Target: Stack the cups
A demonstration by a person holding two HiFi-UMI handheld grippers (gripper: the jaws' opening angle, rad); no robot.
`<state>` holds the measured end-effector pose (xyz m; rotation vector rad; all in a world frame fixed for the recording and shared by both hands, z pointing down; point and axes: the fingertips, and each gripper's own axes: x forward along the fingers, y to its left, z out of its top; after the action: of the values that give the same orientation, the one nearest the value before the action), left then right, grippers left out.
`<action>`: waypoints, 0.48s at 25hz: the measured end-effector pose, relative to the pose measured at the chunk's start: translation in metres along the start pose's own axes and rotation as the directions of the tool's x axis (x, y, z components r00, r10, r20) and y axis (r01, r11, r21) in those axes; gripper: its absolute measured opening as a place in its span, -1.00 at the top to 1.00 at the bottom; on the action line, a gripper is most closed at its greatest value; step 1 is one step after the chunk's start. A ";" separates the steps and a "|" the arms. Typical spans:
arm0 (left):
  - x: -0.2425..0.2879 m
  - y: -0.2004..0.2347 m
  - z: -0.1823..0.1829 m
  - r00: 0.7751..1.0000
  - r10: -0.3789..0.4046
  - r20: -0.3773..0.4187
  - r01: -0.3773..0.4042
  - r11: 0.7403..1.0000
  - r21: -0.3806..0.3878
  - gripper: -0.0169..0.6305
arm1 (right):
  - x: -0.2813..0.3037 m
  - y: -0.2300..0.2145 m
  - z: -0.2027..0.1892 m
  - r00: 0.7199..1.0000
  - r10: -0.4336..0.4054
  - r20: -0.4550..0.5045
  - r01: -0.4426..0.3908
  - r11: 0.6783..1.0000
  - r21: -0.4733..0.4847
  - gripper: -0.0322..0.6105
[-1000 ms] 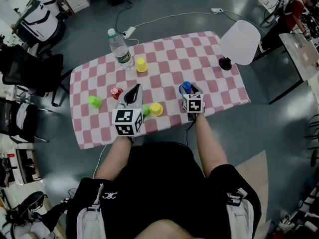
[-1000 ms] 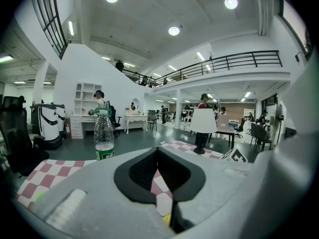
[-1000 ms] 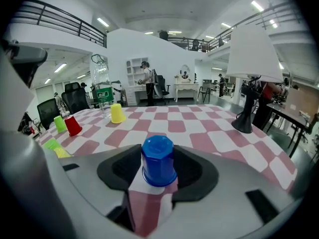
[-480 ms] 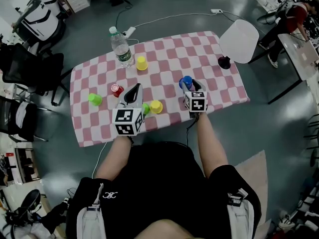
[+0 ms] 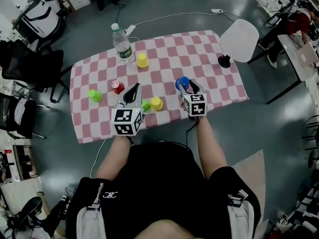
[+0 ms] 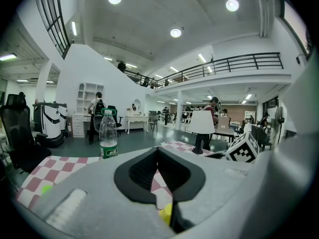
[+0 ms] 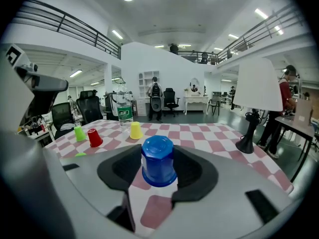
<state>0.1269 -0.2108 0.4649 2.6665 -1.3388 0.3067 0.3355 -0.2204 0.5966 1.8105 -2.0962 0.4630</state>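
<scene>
Your blue cup [image 7: 158, 161] is upside down, its flat faceted base on top and the wider rim below. It sits clamped between the pads of the right gripper [image 5: 185, 87], and looks lifted off the cloth, over the near right part of the tabletop [image 5: 199, 49].

Your right forearm reaches in across the near edge, with the gripper tipped slightly downward. The left gripper [image 5: 133, 91] has its jaws pressed together on nothing. It is over the near edge, left of centre, pointing towards the red cup [image 5: 117, 86].

Just right of it stand a small green cup [image 5: 145, 105] and the near yellow cup [image 5: 156, 103], side by side. Bare cloth lies between the blue cup and the far edge, where a far yellow cup [image 5: 142, 59] and a bottle [image 5: 122, 44] stand. A lamp [image 5: 238, 41] occupies the far right corner, and another green cup [image 5: 94, 95] stands near the left edge.
</scene>
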 end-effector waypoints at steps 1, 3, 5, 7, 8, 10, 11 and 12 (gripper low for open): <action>-0.001 0.001 -0.002 1.000 0.003 -0.002 -0.003 1.000 -0.003 0.90 | -0.001 0.004 -0.002 1.000 0.008 -0.003 -0.008 1.000 -0.002 0.27; -0.002 0.004 -0.004 1.000 0.008 -0.007 -0.009 1.000 -0.009 0.90 | -0.002 0.012 -0.007 1.000 0.025 -0.008 -0.025 1.000 -0.005 0.27; -0.003 0.006 -0.007 1.000 0.012 -0.012 -0.012 1.000 -0.012 0.90 | -0.002 0.020 -0.013 0.999 0.041 -0.016 -0.041 0.999 -0.008 0.27; -0.005 0.007 -0.010 1.000 0.014 -0.019 -0.014 1.000 -0.018 0.90 | -0.003 0.027 -0.021 0.998 0.054 -0.028 -0.055 0.998 -0.010 0.27; -0.006 0.007 -0.011 1.000 0.013 -0.023 -0.014 1.000 -0.021 0.90 | -0.003 0.031 -0.026 0.998 0.059 -0.035 -0.060 0.998 -0.009 0.27; -0.008 0.007 -0.013 1.000 0.011 -0.029 -0.012 1.000 -0.023 0.90 | -0.004 0.036 -0.034 0.997 0.067 -0.050 -0.067 0.998 -0.005 0.27; -0.008 0.007 -0.015 0.999 0.011 -0.032 -0.011 1.000 -0.024 0.90 | -0.004 0.039 -0.037 0.996 0.070 -0.056 -0.071 0.997 -0.004 0.27; -0.009 0.007 -0.016 0.999 0.010 -0.034 -0.011 1.000 -0.024 0.90 | -0.004 0.041 -0.040 0.995 0.075 -0.061 -0.075 0.997 -0.004 0.27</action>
<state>0.1147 -0.2046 0.4787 2.6236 -1.3385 0.3337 0.2967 -0.1927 0.6294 1.6973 -2.1274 0.5234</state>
